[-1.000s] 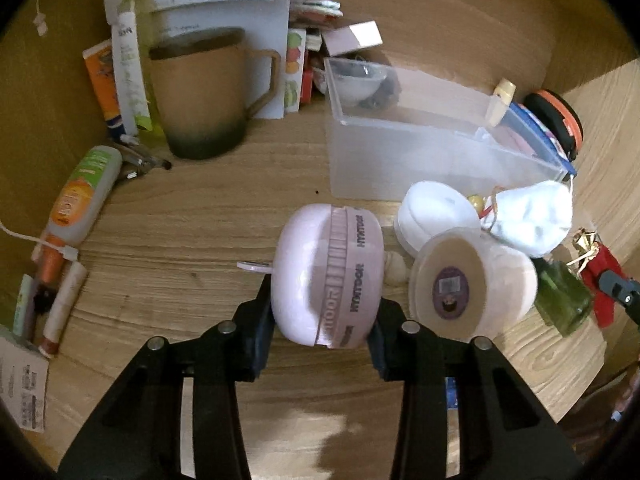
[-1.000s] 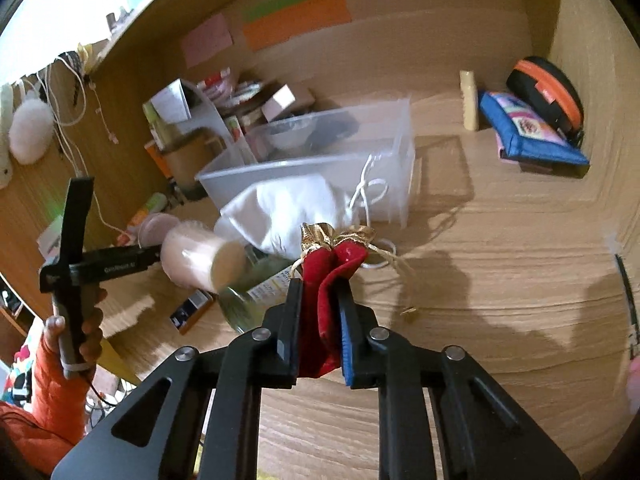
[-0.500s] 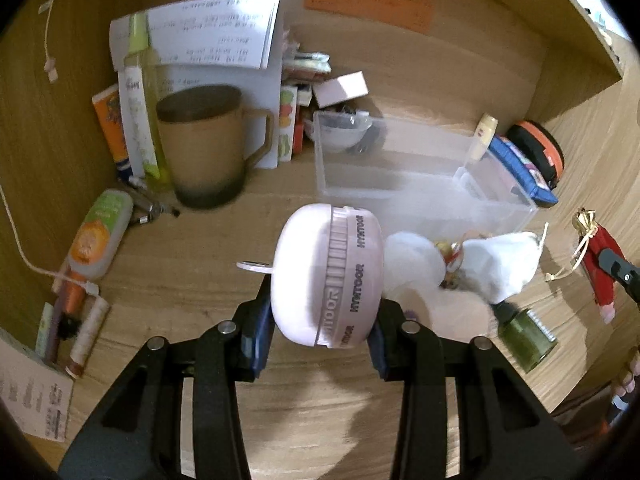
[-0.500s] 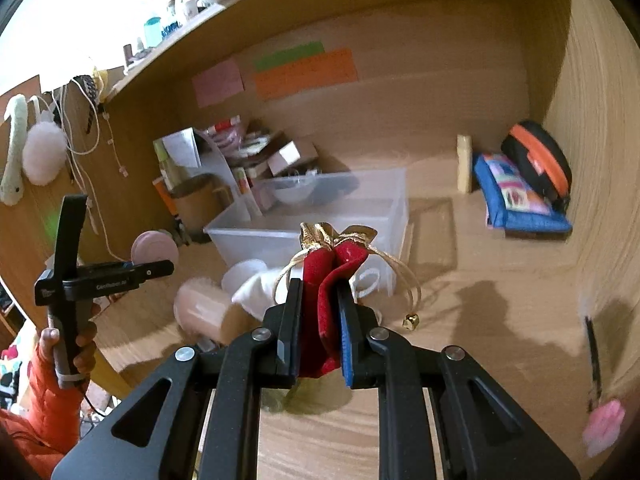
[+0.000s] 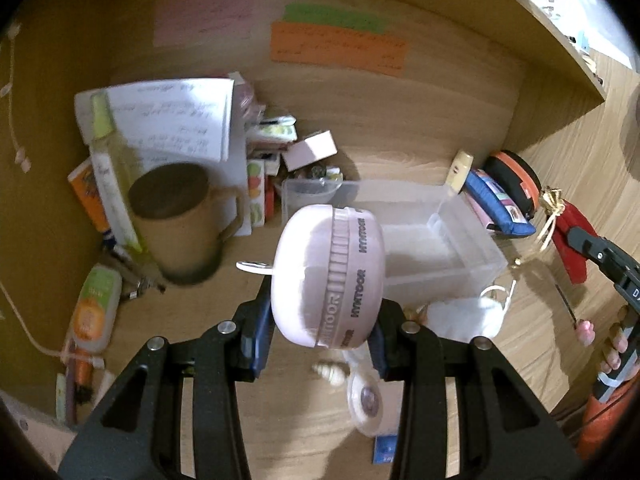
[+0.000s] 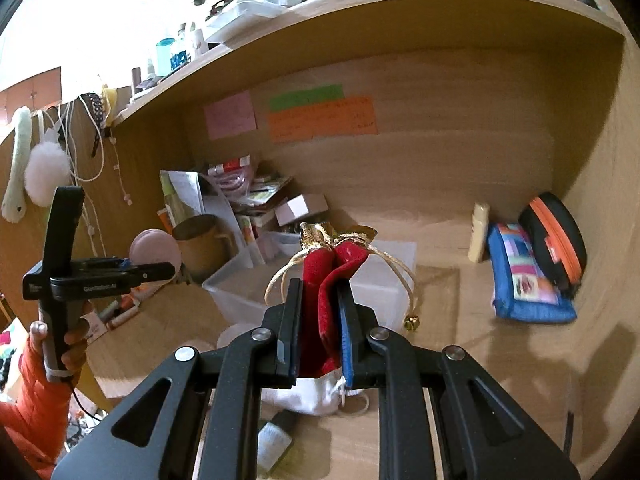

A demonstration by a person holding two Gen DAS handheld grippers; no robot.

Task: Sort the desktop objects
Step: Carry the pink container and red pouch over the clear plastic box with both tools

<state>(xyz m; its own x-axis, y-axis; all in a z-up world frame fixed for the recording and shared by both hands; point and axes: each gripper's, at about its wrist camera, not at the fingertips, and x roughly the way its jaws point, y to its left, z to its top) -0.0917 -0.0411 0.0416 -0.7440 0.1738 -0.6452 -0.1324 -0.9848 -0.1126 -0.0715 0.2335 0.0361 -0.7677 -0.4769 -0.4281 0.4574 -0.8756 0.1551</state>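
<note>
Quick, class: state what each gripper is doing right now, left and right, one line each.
Left gripper: closed on the round pink case, held above the desk.
Right gripper: shut on the red drawstring pouch.

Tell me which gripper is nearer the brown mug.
Left. The left gripper, shut on a pink case, hangs just right of the brown mug. The right gripper, shut on a red pouch, is farther right.

Wooden desk (image 5: 304,432) under clear bin (image 5: 460,240), mug (image 5: 180,220)
</note>
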